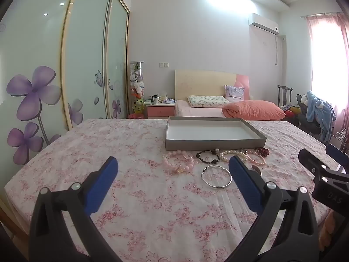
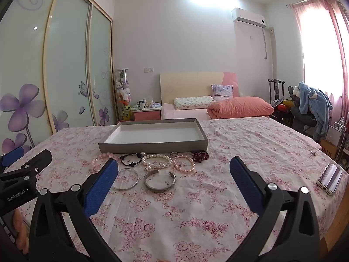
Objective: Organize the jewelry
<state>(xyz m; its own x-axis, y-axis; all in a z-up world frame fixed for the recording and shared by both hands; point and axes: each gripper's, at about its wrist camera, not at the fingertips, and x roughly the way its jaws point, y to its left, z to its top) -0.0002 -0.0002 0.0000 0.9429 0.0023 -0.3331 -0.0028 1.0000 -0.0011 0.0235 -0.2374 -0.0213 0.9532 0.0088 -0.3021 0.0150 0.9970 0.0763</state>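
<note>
Both tongs hang wide apart, nothing between them. The left gripper (image 1: 173, 168) hovers over the floral cloth (image 1: 130, 196), the pink bead bracelet (image 1: 178, 160) and thin silver bangle (image 1: 216, 176) just ahead at twelve o'clock. The right gripper (image 2: 174, 168) faces the open silver cuff (image 2: 159, 181) and pearl bracelet (image 2: 156, 161). At twelve beyond the jewelry sits the grey tray (image 2: 152, 147), with nothing inside.
</note>
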